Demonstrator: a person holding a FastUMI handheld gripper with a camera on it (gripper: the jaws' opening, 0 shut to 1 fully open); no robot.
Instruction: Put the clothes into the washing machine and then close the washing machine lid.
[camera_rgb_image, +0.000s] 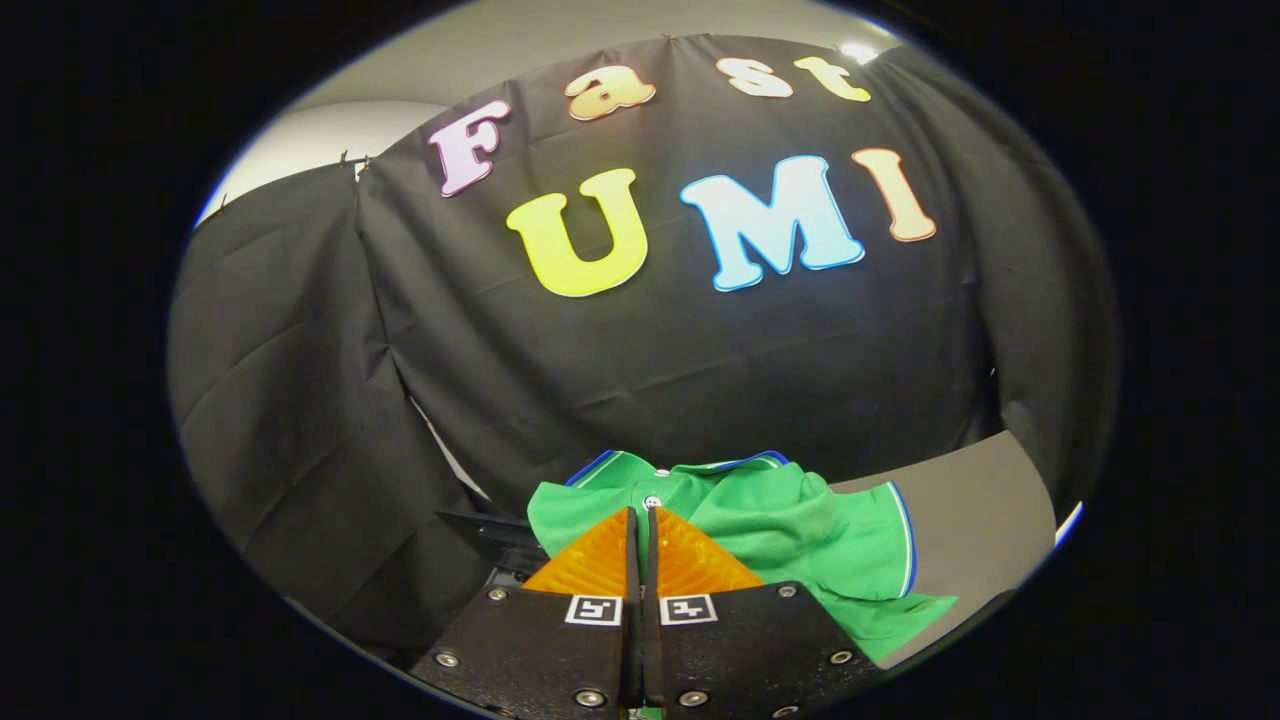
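A green polo shirt (800, 530) with blue-and-white trim on its collar and sleeve is bunched up just ahead of the fingers and to their right. My gripper (642, 512) has its two fingers pressed together, and a thin strip of the green cloth shows pinched between them. The shirt's collar and buttons sit right at the fingertips. Part of the shirt spreads over a grey table (980, 500) on the right.
The black cloth wall of the booth hangs close behind the shirt and wraps round on the left. A dark edge (490, 530) shows just left of the fingers, below the shirt. Bare grey tabletop stretches to the right of the shirt.
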